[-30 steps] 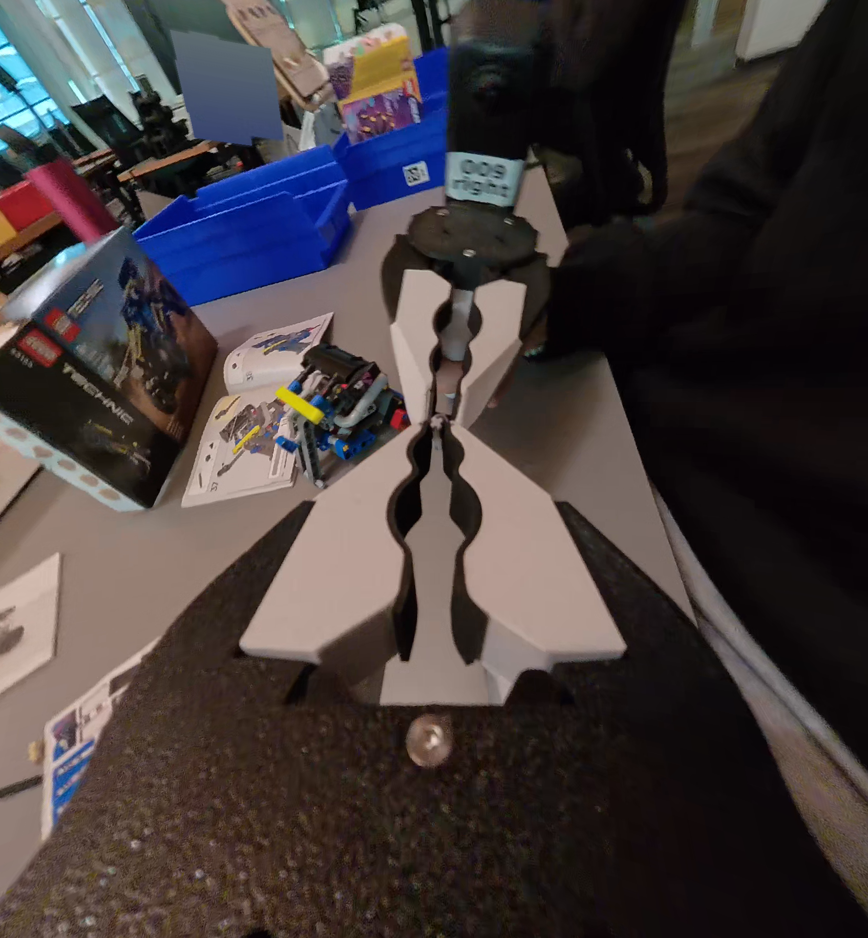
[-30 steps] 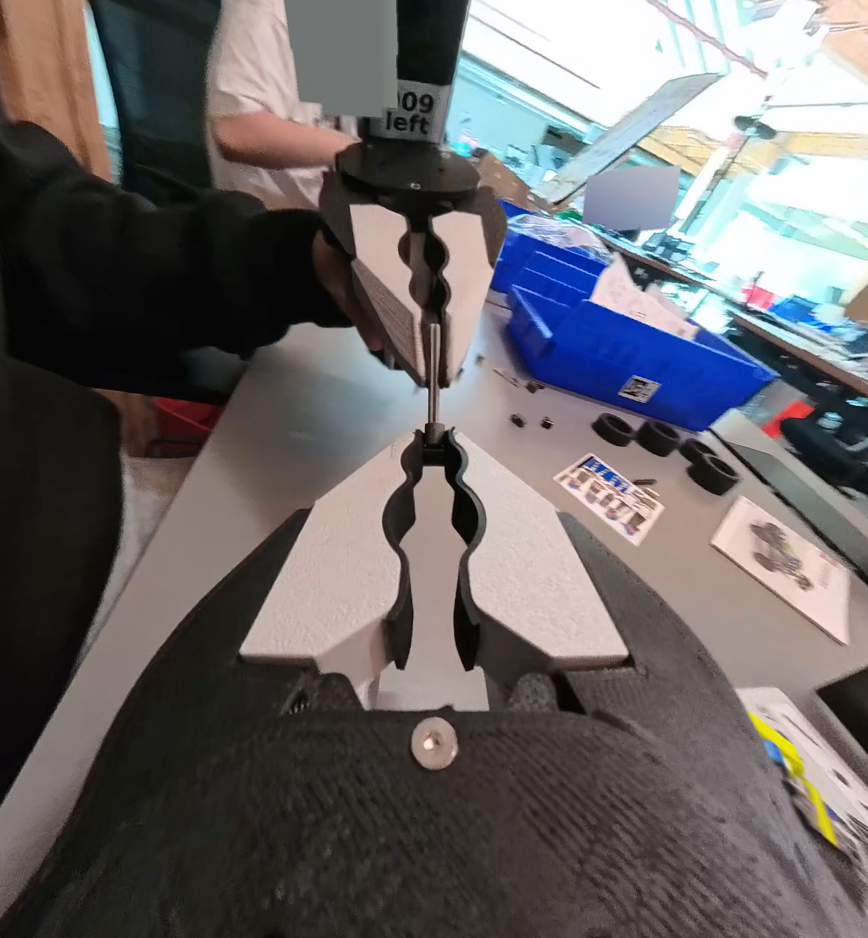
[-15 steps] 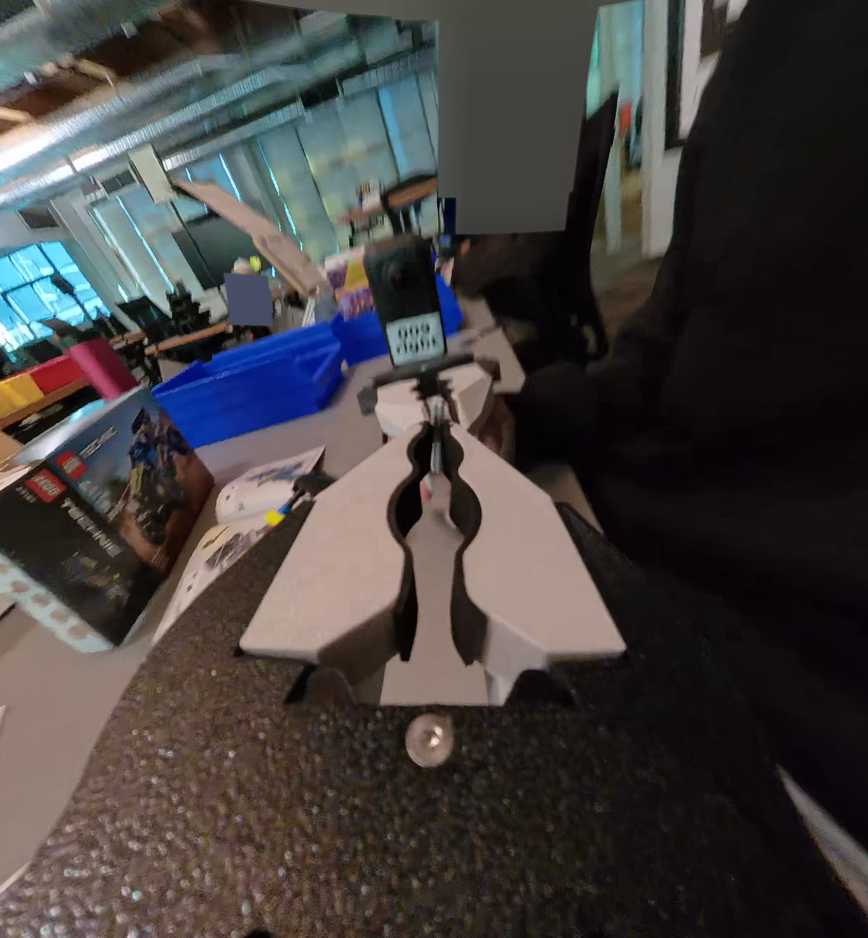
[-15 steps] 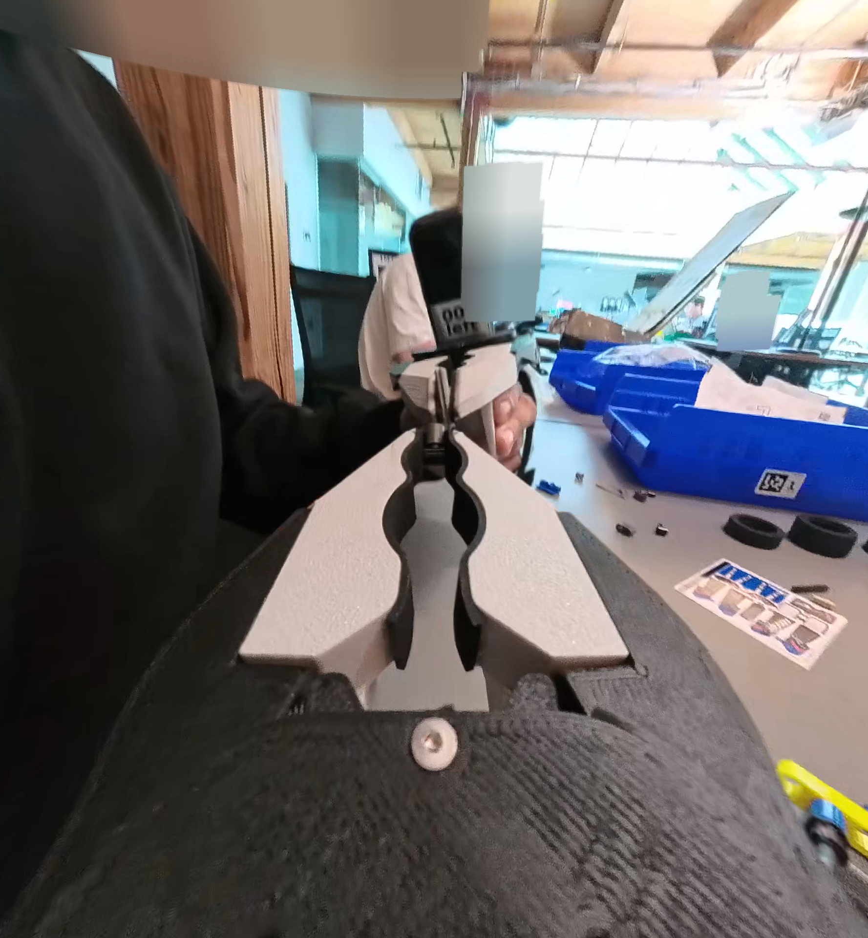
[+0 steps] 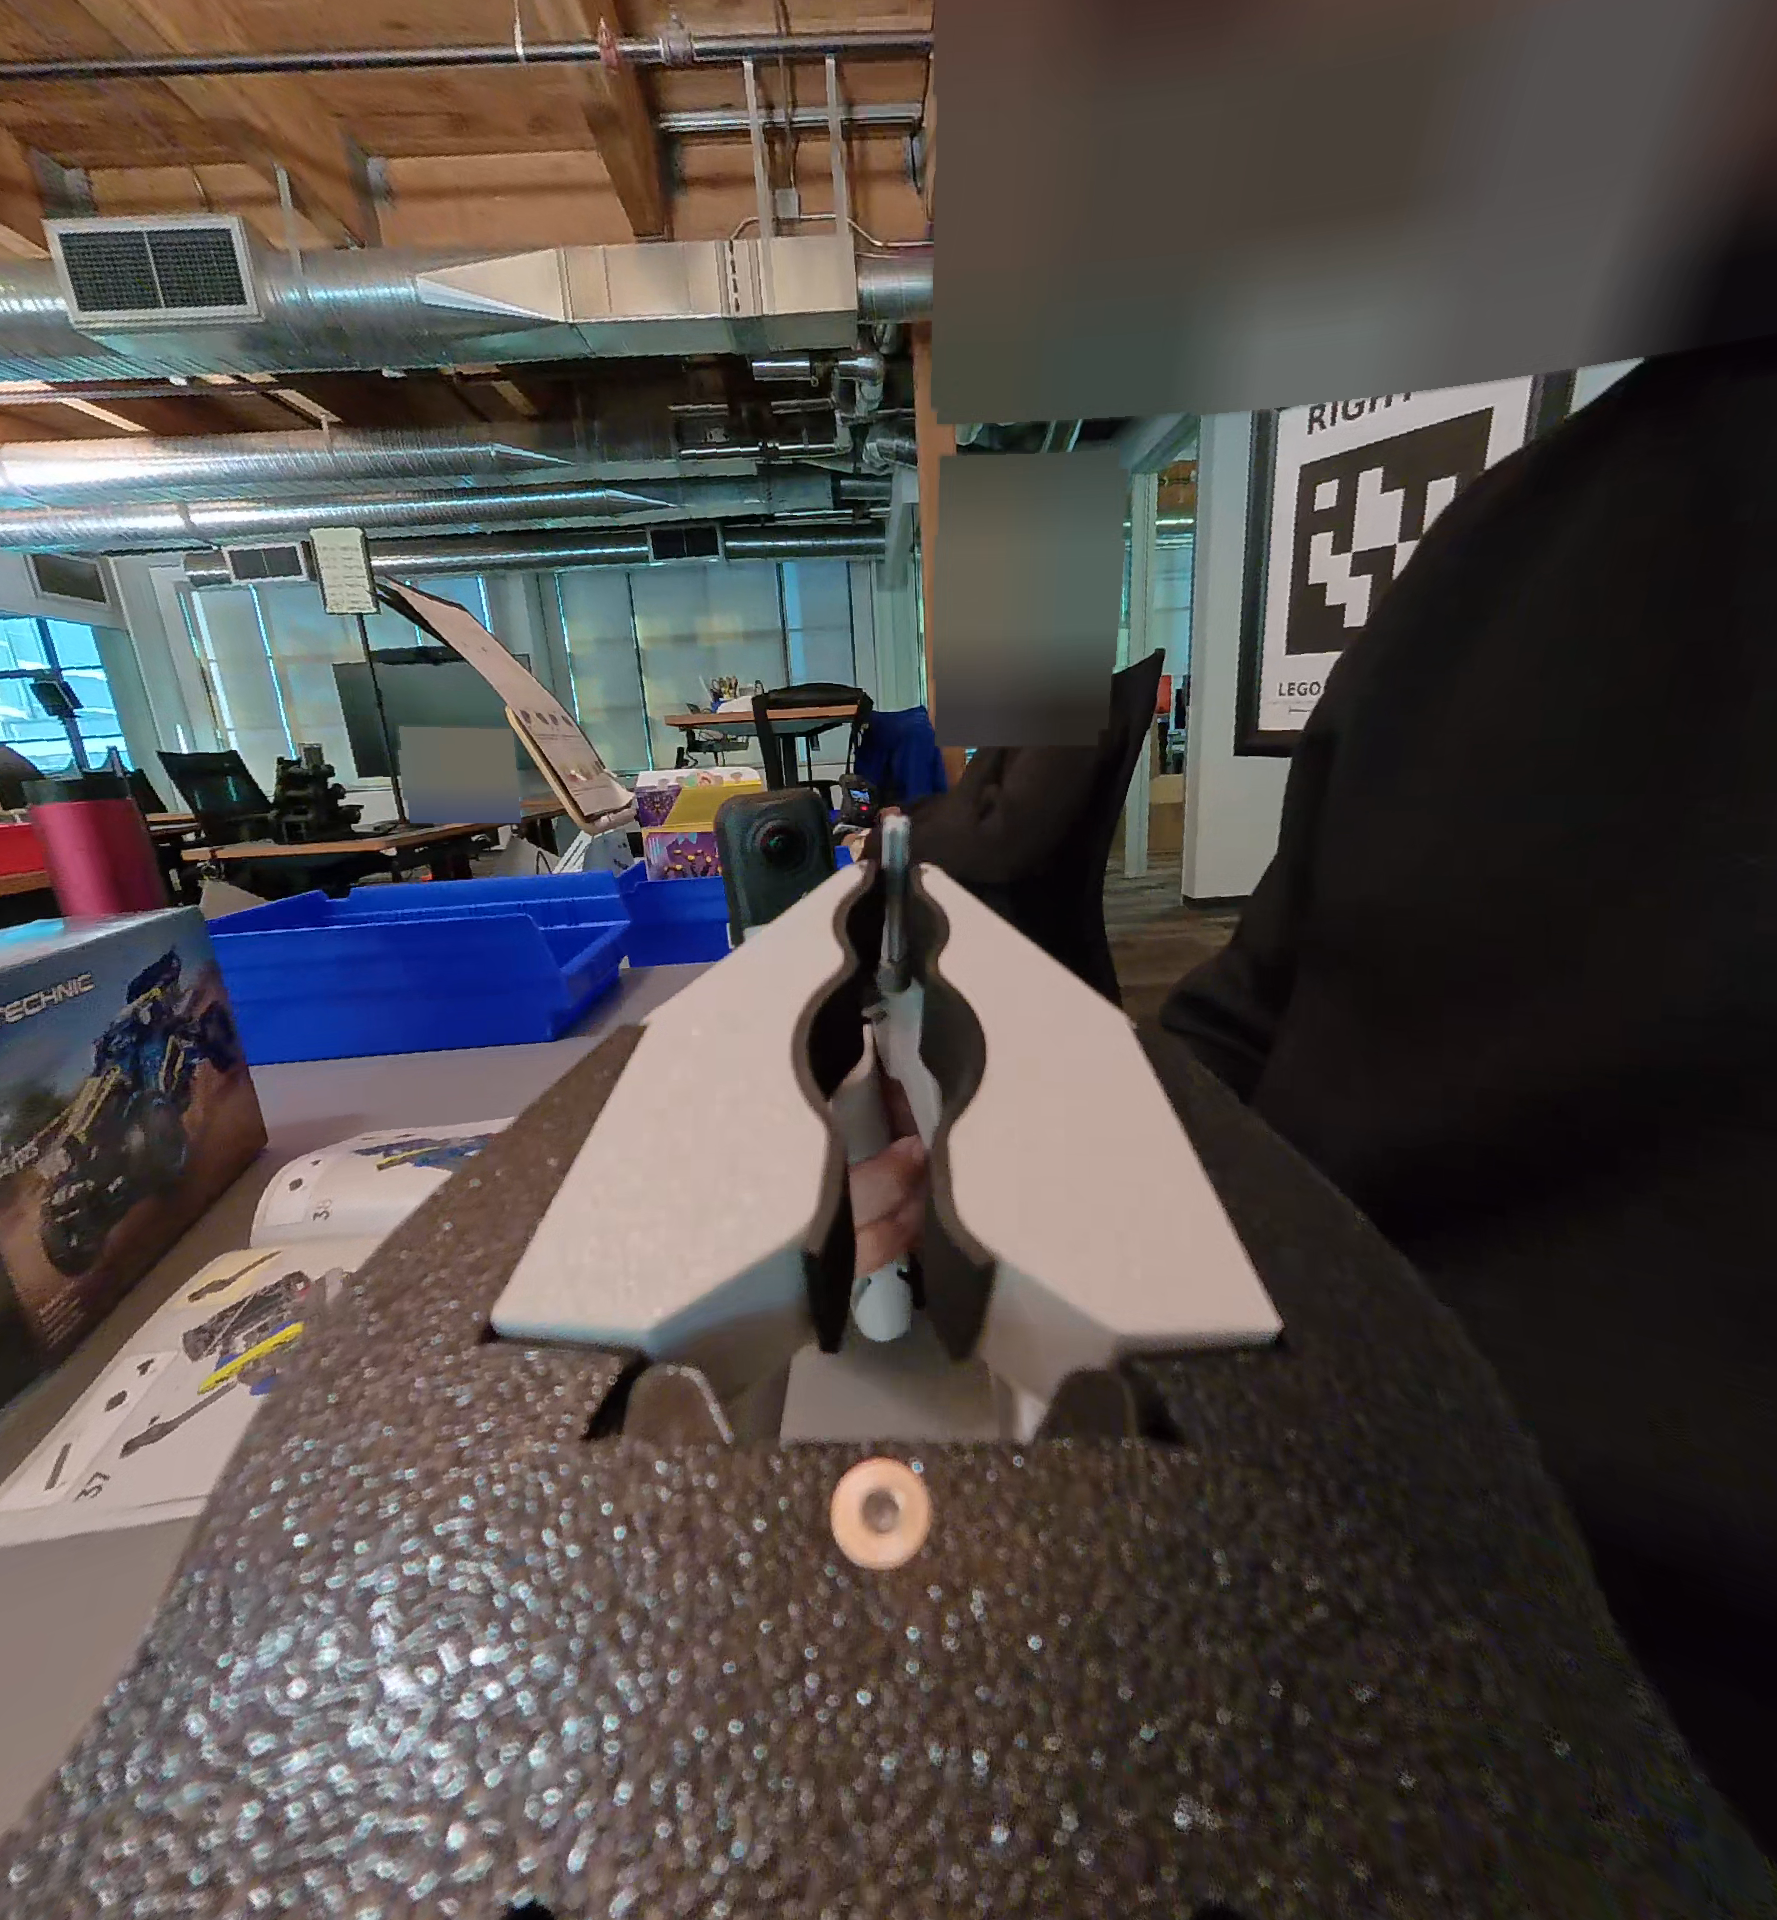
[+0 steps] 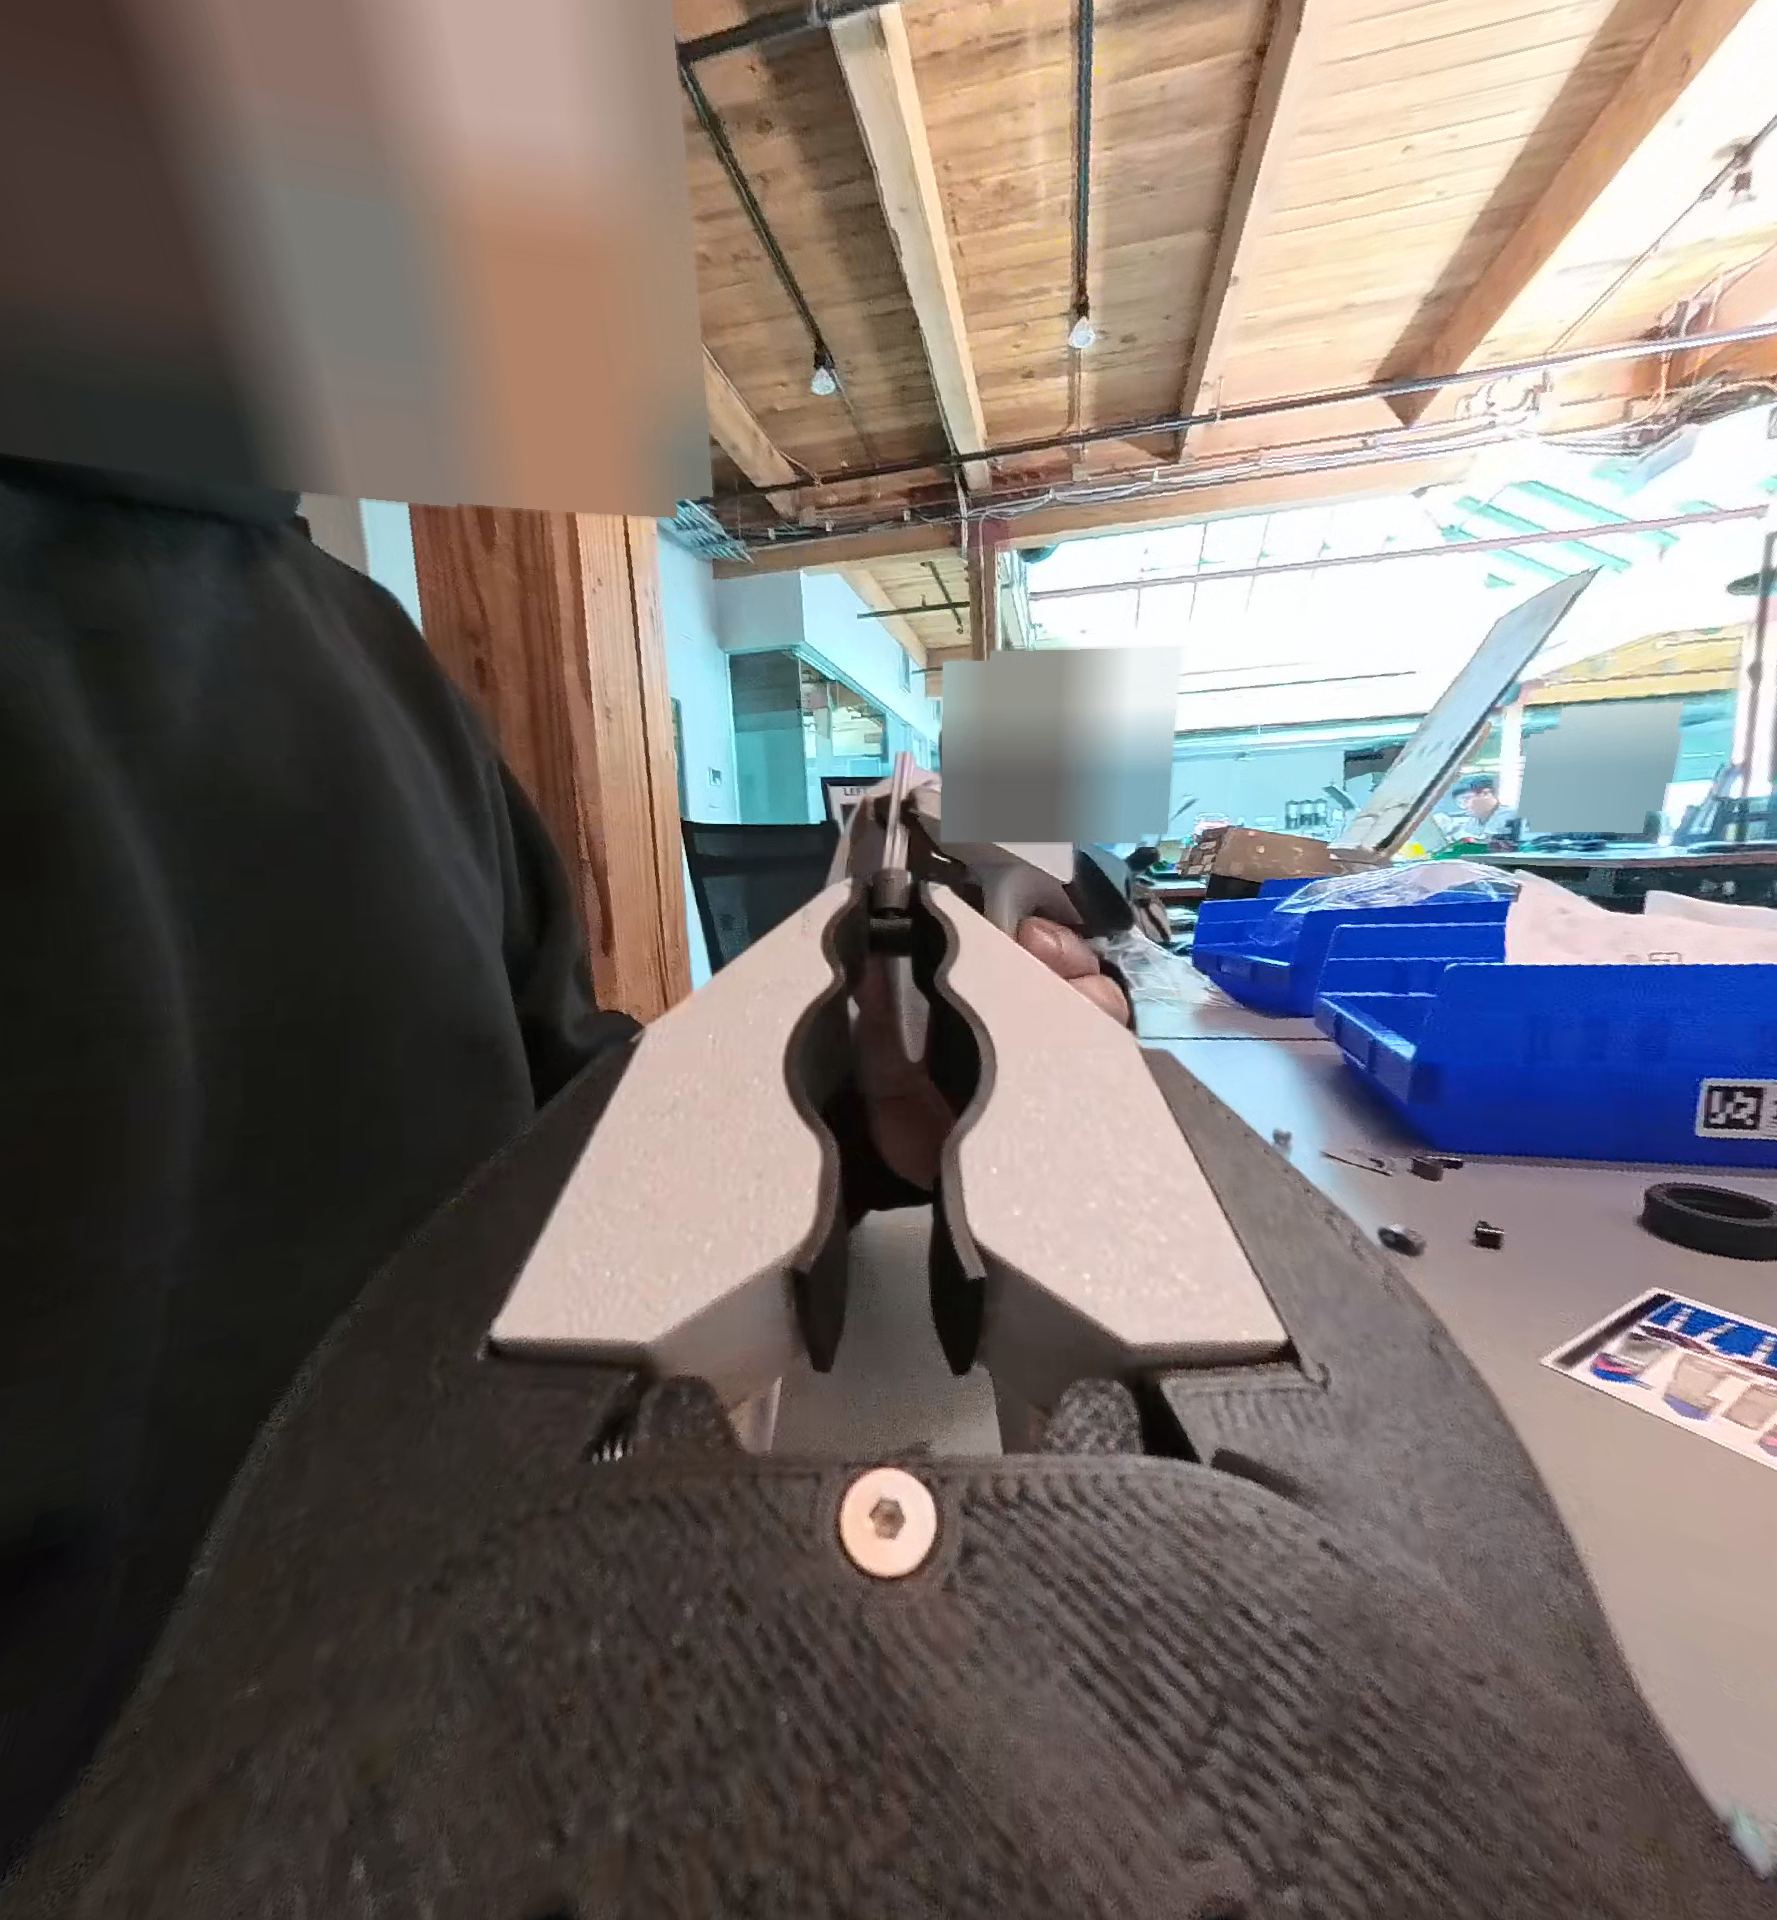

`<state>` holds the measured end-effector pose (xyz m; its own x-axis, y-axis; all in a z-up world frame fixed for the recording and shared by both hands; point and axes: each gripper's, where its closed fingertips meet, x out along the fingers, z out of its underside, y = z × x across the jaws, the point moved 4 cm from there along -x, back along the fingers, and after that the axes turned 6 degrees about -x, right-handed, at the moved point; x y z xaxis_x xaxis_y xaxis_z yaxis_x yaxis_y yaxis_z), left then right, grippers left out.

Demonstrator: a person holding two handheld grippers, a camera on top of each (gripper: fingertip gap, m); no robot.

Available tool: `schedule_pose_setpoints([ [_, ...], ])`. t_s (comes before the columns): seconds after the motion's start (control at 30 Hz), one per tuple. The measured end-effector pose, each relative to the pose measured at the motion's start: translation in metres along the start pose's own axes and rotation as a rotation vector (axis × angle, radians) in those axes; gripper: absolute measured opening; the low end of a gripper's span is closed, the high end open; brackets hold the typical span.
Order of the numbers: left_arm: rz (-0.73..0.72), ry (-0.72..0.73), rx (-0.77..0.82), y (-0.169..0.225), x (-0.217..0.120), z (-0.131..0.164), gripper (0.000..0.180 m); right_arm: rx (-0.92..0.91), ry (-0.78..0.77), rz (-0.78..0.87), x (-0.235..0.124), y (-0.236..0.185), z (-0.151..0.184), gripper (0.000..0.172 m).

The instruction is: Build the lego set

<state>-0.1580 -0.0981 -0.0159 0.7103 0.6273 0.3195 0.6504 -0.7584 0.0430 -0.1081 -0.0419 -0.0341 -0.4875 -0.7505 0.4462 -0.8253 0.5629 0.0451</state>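
Observation:
My left gripper (image 5: 894, 883) is raised off the table and shut on a thin grey axle (image 5: 894, 862) that sticks out past its tips. My right gripper (image 6: 889, 914) faces it tip to tip and is shut on a small dark grey bush (image 6: 886, 896) at the axle's end. In the right wrist view the axle (image 6: 899, 821) runs from the bush into the left gripper's fingers (image 6: 868, 831). The right gripper's black camera (image 5: 775, 852) shows just beyond my left tips. A hand (image 6: 1060, 956) holds the left gripper.
Blue bins (image 5: 396, 966) stand at the back of the grey table (image 5: 396, 1081), and more bins (image 6: 1590, 1039) on the right. A toy set box (image 5: 73, 1101) and open instruction booklets (image 5: 198, 1351) lie left. Black tyres (image 6: 1715, 1221), small dark parts (image 6: 1403, 1236) and a sticker sheet (image 6: 1715, 1382) lie right. The grippers are tip to tip, or close to it.
Both grippers have tilted up from looking down at the table to level and have drawn closer together. The axle and the bush stay in their grasps.

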Motion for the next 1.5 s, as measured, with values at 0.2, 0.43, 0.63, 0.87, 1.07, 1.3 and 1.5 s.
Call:
schedule_pose_setpoints([
  [0.2,0.022,-0.032,0.050,0.004,-0.002,-0.001,0.001,0.159,0.034,-0.066,0.003,0.000,0.002,0.005],
  [0.43,0.001,-0.069,0.048,0.004,-0.003,-0.005,0.001,0.363,0.102,-0.124,0.008,0.003,0.005,0.005],
  [0.63,-0.068,-0.156,-0.094,-0.003,0.001,-0.005,0.002,0.335,0.113,-0.084,0.002,0.008,0.004,0.005],
  [0.87,-0.118,-0.259,-0.095,-0.003,0.001,-0.005,0.002,0.352,0.072,-0.079,0.002,0.009,0.009,0.005],
  [1.07,-0.094,-0.236,-0.187,-0.004,0.001,-0.005,0.002,0.450,0.097,-0.123,0.005,0.009,0.011,0.005],
  [1.3,-0.104,-0.155,-0.180,-0.013,0.001,0.001,0.002,0.528,0.179,-0.087,0.002,0.018,0.009,0.005],
  [1.5,-0.174,-0.174,-0.143,-0.019,0.000,0.004,0.002,0.531,0.177,-0.047,0.001,0.023,0.012,0.006],
])
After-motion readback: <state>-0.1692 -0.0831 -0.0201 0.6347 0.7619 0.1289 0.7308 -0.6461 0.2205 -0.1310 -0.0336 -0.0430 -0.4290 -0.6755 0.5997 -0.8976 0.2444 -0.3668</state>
